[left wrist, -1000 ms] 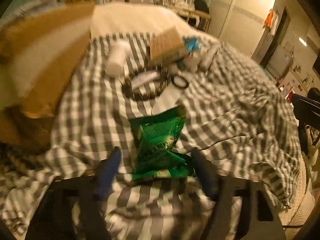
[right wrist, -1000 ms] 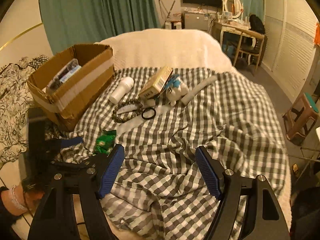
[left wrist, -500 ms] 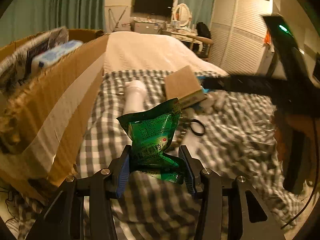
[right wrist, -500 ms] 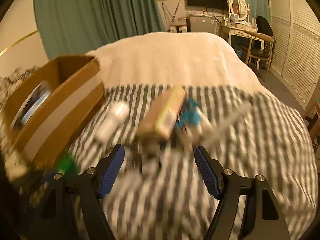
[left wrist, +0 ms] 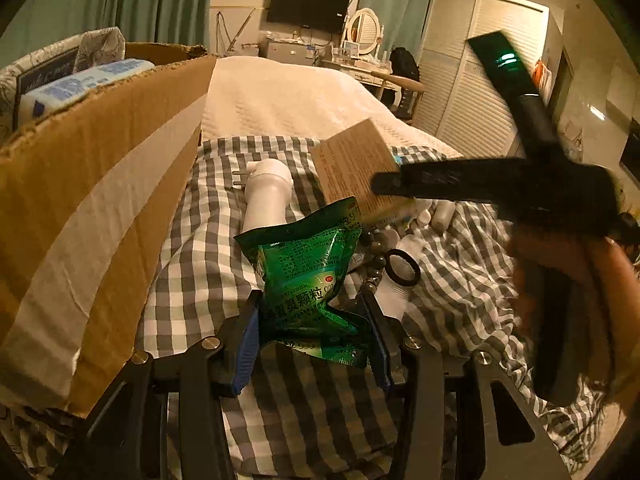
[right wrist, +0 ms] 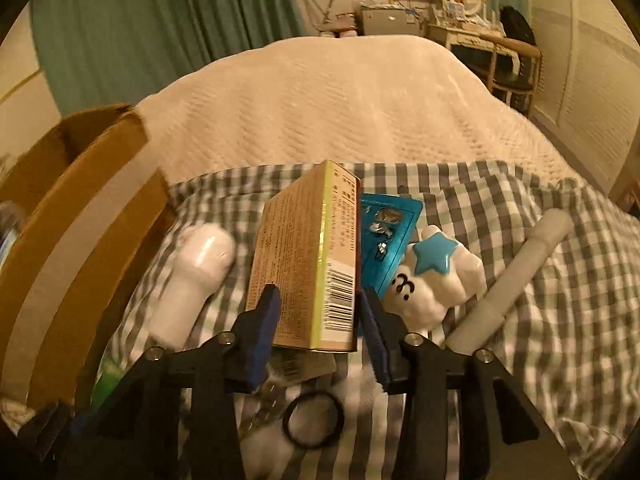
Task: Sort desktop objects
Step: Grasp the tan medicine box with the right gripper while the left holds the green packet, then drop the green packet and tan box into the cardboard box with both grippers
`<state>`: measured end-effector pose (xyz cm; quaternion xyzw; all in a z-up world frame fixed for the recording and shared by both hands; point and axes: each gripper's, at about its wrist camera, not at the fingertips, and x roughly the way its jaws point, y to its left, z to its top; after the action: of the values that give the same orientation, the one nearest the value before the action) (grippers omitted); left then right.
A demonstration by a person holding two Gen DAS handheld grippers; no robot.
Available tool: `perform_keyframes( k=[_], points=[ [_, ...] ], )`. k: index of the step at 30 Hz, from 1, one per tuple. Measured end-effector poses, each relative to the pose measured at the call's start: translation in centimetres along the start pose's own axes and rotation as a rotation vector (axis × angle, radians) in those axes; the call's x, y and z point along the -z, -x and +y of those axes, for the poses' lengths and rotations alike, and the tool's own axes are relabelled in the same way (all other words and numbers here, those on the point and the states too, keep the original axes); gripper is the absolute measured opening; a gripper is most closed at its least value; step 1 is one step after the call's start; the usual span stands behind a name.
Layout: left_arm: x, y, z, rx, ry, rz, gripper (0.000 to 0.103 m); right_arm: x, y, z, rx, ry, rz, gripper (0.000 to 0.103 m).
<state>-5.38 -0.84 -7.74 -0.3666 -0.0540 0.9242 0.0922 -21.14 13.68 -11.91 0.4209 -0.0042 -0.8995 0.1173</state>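
Note:
My left gripper (left wrist: 314, 324) is shut on a green foil packet (left wrist: 308, 272) and holds it above the checked cloth, next to the cardboard box (left wrist: 92, 208). My right gripper (right wrist: 320, 312) has its blue pads on both sides of a tan carton (right wrist: 308, 252) that lies on the cloth; the carton also shows in the left wrist view (left wrist: 354, 168) with the right gripper's arm (left wrist: 500, 188) across it. A white bottle (right wrist: 192, 276) lies left of the carton.
A blue blister card (right wrist: 386, 232), a white cloud toy with a blue star (right wrist: 436, 280), a white tube (right wrist: 516, 276), a black ring (right wrist: 314, 420) and beads lie on the checked cloth (right wrist: 560, 320). The cardboard box (right wrist: 68, 216) holds packs.
My left gripper closed on the green packet and lifted it beside the box. My right gripper moved forward over the cloth and now brackets the tan carton.

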Motion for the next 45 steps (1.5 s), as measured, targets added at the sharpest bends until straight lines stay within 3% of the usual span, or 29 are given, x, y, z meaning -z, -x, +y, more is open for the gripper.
perform_keyframes(
  k=[4, 9, 13, 15, 18, 22, 30, 35, 39, 43, 45],
  points=[
    [-0.2, 0.7, -0.2, 0.008, 0.008, -0.003, 0.048, 1.2, 4.3, 1.6, 0.014, 0.115, 0.016, 0.033],
    [-0.3, 2.7, -0.6, 0.024, 0.009, -0.029, 0.048, 3.5, 9.8, 2.0, 0.018, 0.170, 0.037, 0.032],
    [-0.2, 3.8, -1.0, 0.035, 0.007, -0.023, 0.048, 6.4, 12.4, 1.8, 0.054, 0.215, 0.127, 0.030],
    [0.1, 3.6, -1.0, 0.037, 0.011, -0.004, 0.048, 8.1, 12.5, 1.5, 0.060, 0.230, 0.193, 0.030],
    [0.5, 2.8, -1.0, 0.035, 0.006, 0.024, 0.048, 10.1, 11.9, 1.2, 0.059, 0.195, 0.210, 0.030],
    [1.2, 1.8, -0.7, 0.031, 0.014, 0.063, 0.048, 10.8, 9.5, 0.6, 0.029, 0.090, 0.201, 0.036],
    [1.5, 0.2, -0.7, 0.008, -0.012, 0.076, 0.048, 11.3, 7.8, -0.6, 0.001, -0.015, 0.157, 0.033],
    [-0.1, 2.8, -1.8, 0.017, -0.069, -0.032, 0.048, 10.3, 10.6, -0.8, 0.006, -0.035, 0.106, 0.028],
    [-2.7, 7.8, -2.8, 0.040, -0.125, -0.175, 0.048, 8.2, 14.5, 0.8, 0.020, 0.022, 0.016, 0.028],
    [-6.4, 14.7, -1.1, 0.070, -0.087, -0.337, 0.048, 5.2, 18.6, 4.2, -0.053, 0.051, -0.093, 0.028],
    [-8.0, 17.0, 0.6, 0.093, -0.065, -0.368, 0.048, 3.6, 20.1, 6.7, -0.097, 0.092, -0.123, 0.028]
  ],
)
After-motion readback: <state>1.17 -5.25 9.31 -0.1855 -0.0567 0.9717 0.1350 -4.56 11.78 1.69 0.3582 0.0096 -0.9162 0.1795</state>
